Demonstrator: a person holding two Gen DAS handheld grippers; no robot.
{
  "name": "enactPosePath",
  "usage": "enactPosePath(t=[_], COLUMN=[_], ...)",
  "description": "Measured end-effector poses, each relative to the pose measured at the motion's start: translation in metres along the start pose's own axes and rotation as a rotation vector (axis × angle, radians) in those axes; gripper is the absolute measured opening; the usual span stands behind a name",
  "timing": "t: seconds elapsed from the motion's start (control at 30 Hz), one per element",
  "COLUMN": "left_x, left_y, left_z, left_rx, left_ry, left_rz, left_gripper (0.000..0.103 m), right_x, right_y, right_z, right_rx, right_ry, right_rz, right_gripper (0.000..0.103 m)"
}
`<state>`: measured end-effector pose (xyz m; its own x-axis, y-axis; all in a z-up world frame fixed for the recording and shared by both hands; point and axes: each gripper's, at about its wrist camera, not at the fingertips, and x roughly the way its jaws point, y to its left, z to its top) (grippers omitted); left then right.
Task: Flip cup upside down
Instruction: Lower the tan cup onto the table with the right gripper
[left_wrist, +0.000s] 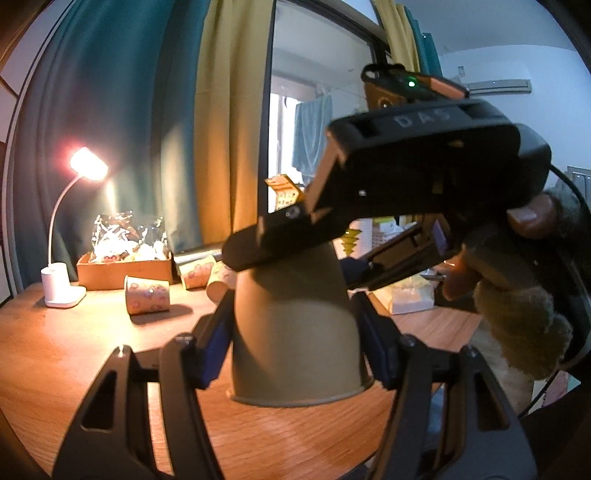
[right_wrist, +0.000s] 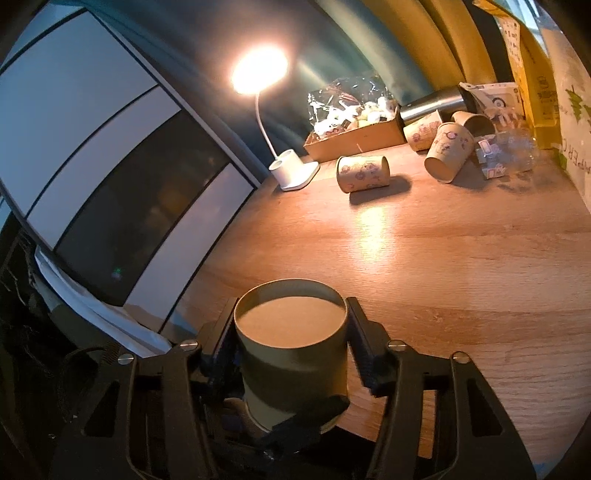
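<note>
An olive-grey paper cup stands upside down, rim on the wooden table. My left gripper has a finger on each side of its lower wall, and whether the pads touch it is unclear. My right gripper comes in from the right above and holds the cup near its upturned base. In the right wrist view the cup's base faces up between the right gripper's fingers, which press its sides.
A lit white desk lamp stands at the back left. A cardboard box of wrapped items sits behind it. Several patterned paper cups lie on their sides at the back. A steel flask and plastic packaging lie at the far right.
</note>
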<state>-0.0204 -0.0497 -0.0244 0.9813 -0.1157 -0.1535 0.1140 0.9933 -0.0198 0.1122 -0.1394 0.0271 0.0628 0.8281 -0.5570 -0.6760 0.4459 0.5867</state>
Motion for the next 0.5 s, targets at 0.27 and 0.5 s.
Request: enactPosePath(t=[0.27, 0.5], left_x=[0.0038, 0.0024], left_y=[0.0008, 0.0075], left_z=[-0.0025, -0.0040], left_rx=[-0.013, -0.060], left_ry=[0.012, 0.021], left_rz=[-0.019, -0.047], left_gripper=[0.085, 0.093], right_x=[-0.0001, -0.0086], right_y=[0.0001, 0.0072], right_z=[0.0004, 0.0043], right_rx=[-0.018, -0.094], right_ry=[-0.013, -0.093], right_rz=[-0.005, -0.135], right_gripper=[0.058, 0.058])
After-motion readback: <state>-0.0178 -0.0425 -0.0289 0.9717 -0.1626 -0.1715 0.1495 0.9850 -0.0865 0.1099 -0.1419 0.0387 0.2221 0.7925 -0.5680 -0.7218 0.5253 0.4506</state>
